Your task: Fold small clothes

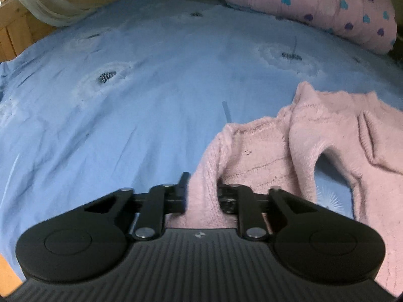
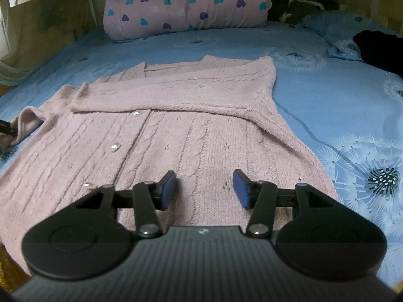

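- Cardigan [image 2: 161, 136]: flat on bed [image 2: 314, 80], right sleeve [image 2: 161, 98] folded across chest.
- Left gripper [image 1: 201, 191]: clamped on left sleeve [image 1: 204, 176], at 9 o'clock.
- Right gripper [image 2: 204, 188]: half-open, empty, at hem.
- Left: second sleeve, body folds.

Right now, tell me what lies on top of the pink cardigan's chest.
One sleeve is folded across the pink cardigan, above two visible buttons. Whatever the sleeve covers is hidden, and so is the blue bedsheet beneath the cardigan.
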Action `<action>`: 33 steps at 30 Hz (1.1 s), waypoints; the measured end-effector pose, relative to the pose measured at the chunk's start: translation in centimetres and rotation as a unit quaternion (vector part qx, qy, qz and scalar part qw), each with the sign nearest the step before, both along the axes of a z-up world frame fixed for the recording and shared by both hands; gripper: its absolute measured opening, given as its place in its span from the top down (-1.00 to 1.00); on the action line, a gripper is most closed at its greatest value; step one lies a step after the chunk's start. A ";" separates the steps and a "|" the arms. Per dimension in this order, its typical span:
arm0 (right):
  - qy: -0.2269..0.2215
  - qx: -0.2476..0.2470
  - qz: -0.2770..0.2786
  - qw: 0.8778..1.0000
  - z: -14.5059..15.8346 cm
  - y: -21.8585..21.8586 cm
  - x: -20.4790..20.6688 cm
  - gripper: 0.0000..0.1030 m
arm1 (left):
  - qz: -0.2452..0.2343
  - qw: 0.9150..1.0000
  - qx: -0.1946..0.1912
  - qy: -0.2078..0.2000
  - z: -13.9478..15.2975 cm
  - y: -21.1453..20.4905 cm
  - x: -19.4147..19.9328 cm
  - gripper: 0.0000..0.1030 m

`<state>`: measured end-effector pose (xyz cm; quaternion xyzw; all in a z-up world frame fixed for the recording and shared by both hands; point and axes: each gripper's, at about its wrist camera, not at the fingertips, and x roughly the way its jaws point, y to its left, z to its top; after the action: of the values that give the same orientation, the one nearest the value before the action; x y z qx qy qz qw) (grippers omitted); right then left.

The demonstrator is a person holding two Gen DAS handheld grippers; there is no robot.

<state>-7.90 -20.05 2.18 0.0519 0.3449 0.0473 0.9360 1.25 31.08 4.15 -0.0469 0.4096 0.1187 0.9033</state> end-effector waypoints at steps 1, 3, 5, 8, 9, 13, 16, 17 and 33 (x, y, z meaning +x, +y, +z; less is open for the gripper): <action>0.000 -0.002 0.000 1.000 0.0 0.0 0.0 -0.02 | 0.004 1.000 0.003 -0.007 0.4 0.1 -0.3 0.70; -0.001 -0.003 0.000 1.000 0.0 0.0 0.0 -0.02 | 0.020 0.999 0.016 -0.022 1.3 0.5 -0.8 0.72; -0.001 -0.002 0.000 1.000 0.0 0.0 0.0 -0.02 | 0.043 0.998 0.020 -0.037 2.4 1.3 -1.4 0.73; -0.001 0.004 -0.001 1.000 0.0 -0.1 -0.1 -0.02 | 0.068 0.996 0.027 -0.058 4.2 2.4 -2.4 0.73; -0.001 0.005 -0.001 1.000 0.1 -0.1 -0.2 -0.02 | 0.074 0.995 0.033 -0.062 4.8 2.7 -2.7 0.73; -0.001 0.013 -0.001 1.000 0.1 -0.1 -0.3 -0.02 | 0.073 0.995 0.029 -0.064 6.4 3.6 -3.0 0.73; 0.000 0.024 -0.002 1.000 0.2 -0.4 -0.3 -0.03 | 0.069 0.995 0.013 -0.068 7.3 3.5 -2.9 0.73; 0.000 0.028 -0.002 1.000 0.3 -0.4 -0.3 -0.03 | 0.065 0.995 -0.007 -0.071 7.7 3.5 -2.9 0.73; -0.027 0.053 0.005 0.998 2.1 -2.1 -0.3 -0.03 | -0.070 0.973 -0.182 -0.123 16.0 -7.6 -1.1 0.73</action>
<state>-8.20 -22.17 4.32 0.0980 0.3167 0.0720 0.9407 0.20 23.52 20.18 -0.1956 0.3128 -0.0281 0.9290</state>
